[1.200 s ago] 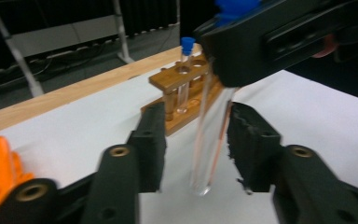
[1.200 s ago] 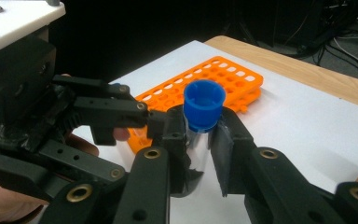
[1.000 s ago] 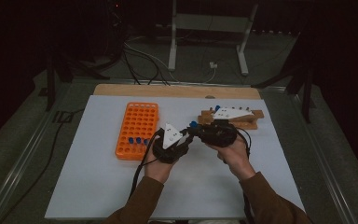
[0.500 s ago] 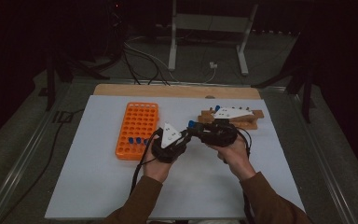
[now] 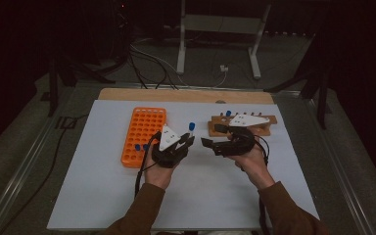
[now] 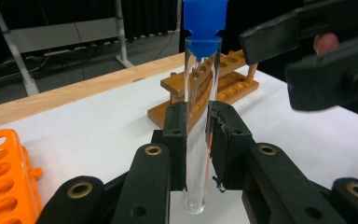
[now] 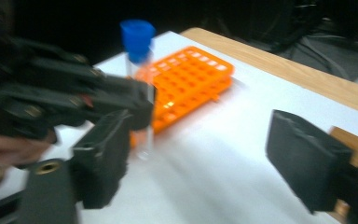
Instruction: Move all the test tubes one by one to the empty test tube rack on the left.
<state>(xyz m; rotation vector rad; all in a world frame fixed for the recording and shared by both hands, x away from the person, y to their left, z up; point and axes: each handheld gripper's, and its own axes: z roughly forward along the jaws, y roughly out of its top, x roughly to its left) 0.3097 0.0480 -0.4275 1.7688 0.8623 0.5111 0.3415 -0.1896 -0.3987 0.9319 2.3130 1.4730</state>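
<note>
The left tool (image 6: 197, 135) is clamped on a clear glass test tube with a blue stopper (image 6: 199, 107), holding it upright over the white surface (image 5: 103, 196), between the orange plastic tube rack (image 5: 142, 134) and the wooden tube rack (image 5: 242, 125). The right tool (image 5: 206, 143), just beside the tube, has just been opening its jaws, and nothing is between them. The handover looks complete, so the right tool should back straight away from the tube. The left should keep the tube vertical and lower it squarely into a free hole.
</note>
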